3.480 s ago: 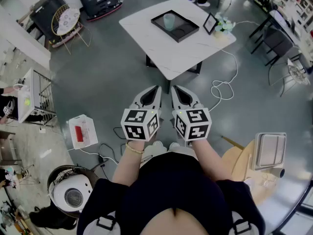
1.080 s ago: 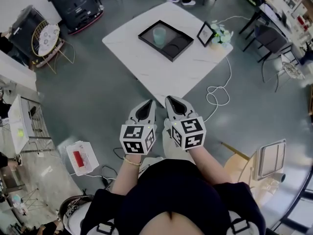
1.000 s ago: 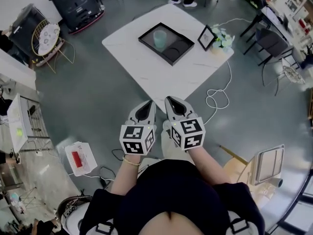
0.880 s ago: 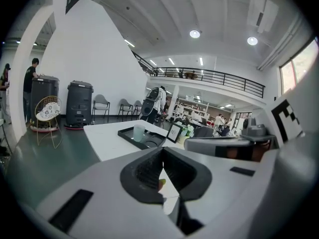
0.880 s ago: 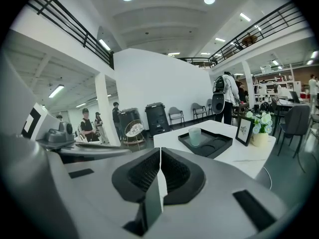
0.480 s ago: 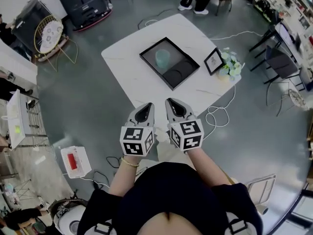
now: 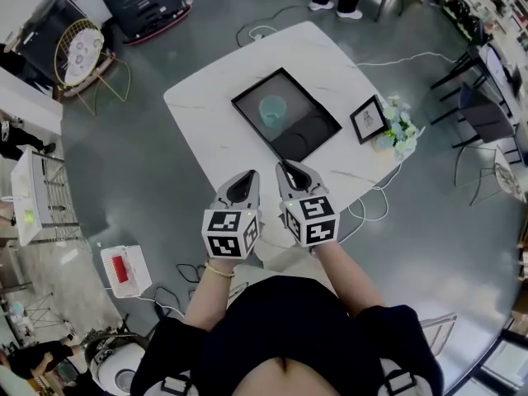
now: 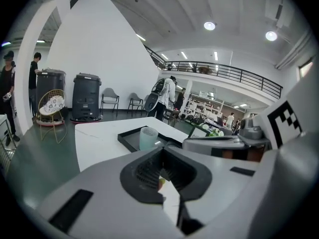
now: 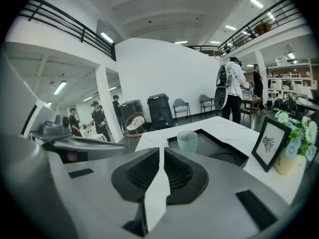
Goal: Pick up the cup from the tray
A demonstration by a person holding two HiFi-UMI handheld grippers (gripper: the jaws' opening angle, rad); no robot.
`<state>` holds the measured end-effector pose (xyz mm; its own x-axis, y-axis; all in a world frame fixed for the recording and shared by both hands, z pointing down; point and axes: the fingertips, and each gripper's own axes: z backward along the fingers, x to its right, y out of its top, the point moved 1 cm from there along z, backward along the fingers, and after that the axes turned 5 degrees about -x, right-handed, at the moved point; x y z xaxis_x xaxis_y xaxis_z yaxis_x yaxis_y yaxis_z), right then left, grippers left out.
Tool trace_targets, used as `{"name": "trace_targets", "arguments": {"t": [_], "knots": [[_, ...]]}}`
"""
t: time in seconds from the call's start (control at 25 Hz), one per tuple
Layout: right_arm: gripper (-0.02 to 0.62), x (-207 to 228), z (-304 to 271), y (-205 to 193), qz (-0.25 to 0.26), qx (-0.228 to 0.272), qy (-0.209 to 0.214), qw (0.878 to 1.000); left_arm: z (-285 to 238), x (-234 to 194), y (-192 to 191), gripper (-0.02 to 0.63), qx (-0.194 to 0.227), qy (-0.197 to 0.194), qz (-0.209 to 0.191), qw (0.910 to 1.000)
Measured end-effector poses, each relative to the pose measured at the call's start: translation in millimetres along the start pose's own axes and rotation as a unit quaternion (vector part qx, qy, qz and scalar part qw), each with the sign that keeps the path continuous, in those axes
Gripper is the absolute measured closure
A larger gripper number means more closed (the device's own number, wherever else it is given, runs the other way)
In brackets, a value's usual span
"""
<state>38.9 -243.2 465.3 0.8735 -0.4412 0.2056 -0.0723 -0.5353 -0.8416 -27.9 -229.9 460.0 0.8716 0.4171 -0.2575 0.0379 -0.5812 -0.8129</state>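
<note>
White marble table (image 7: 206,110) carries a black tray (image 7: 256,86) about mid-top. Just right of tray in the head view: framed picture (image 7: 368,120), then small flower vase (image 7: 398,132) beyond it, near the table's edge.

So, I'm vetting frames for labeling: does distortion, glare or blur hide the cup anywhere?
Head view: fisheye bends the edges, cup small but sharp. Left gripper view: dark round vignette, bright ceiling lamps, cup clear. Right gripper view: same vignette, cup sharp.

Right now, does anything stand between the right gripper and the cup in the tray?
Nothing visible does. The cup stands alone in the black tray, and only the tray's low rim lies between it and the right gripper, whose fingers are shut.
</note>
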Motion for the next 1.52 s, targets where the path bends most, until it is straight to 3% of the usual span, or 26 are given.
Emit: {"name": "trace_targets", "arguments": {"t": [0.16, 0.64, 0.8, 1.52], "knots": [[0.578, 18.6, -26.7, 2.6, 0.002, -0.014, 0.008, 1.000, -19.0, -8.2, -0.8, 0.597, -0.011, 0.010, 0.003, 0.9999], [0.299, 74.2, -117.2, -1.3, 0.036, -0.088, 0.026, 0.995, -50.1, -26.9, -21.0, 0.597, -0.043, 0.030, 0.036, 0.9980], [0.251, 85.1, -144.0, -5.8, 0.052, -0.107, 0.036, 0.992, -56.8, -31.4, -29.8, 0.597, -0.052, 0.035, 0.041, 0.9972], [0.218, 105.1, -224.2, -14.5, 0.108, -0.148, 0.053, 0.982, -79.0, -24.9, -74.6, 0.597, -0.109, 0.026, 0.067, 0.9915]]}}
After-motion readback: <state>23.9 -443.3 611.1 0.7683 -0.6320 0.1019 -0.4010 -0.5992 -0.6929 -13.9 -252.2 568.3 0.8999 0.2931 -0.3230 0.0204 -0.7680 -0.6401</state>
